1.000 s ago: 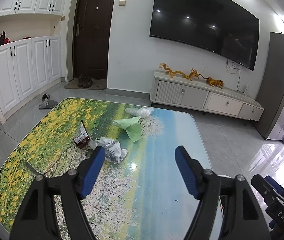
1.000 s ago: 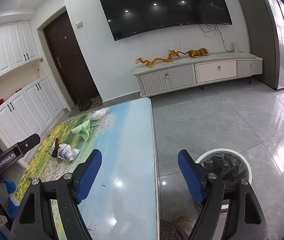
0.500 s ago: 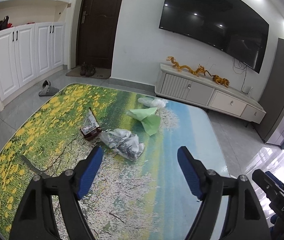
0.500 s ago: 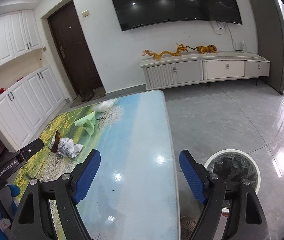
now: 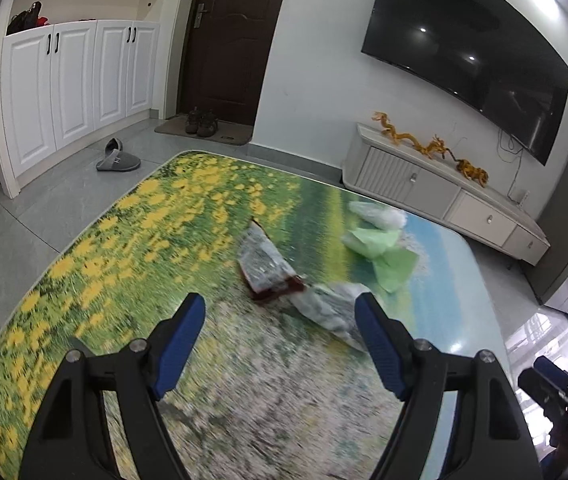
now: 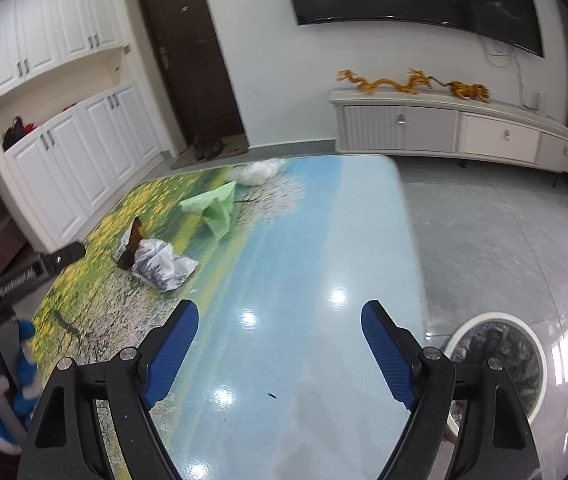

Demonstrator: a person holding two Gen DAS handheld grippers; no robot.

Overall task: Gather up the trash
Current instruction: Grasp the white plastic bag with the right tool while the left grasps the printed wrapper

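The left wrist view looked down along its fingers across the table, close above it, trash at 12 o'clock. The right wrist view faced likewise from the table's right side, bin at 4 o'clock. Both shared table, trash, door, TV wall.

Free room and obstacles.

- Tabletop: blue right half bare and glossy from near edge to far edge; open passage.
- Left tool: jaws wide apart, nothing between them. Directly ahead: torn wrapper touching crumpled grey bag, whose end lies by the right pad.
- Beyond: green bag, then clear bag; narrow gaps between.
- Yellow-flower left side: unobstructed.
- Right tool: jaws just widened, empty; bare surface ahead.
- Floor right of tabletop: bin, mouth open, close beside the edge.
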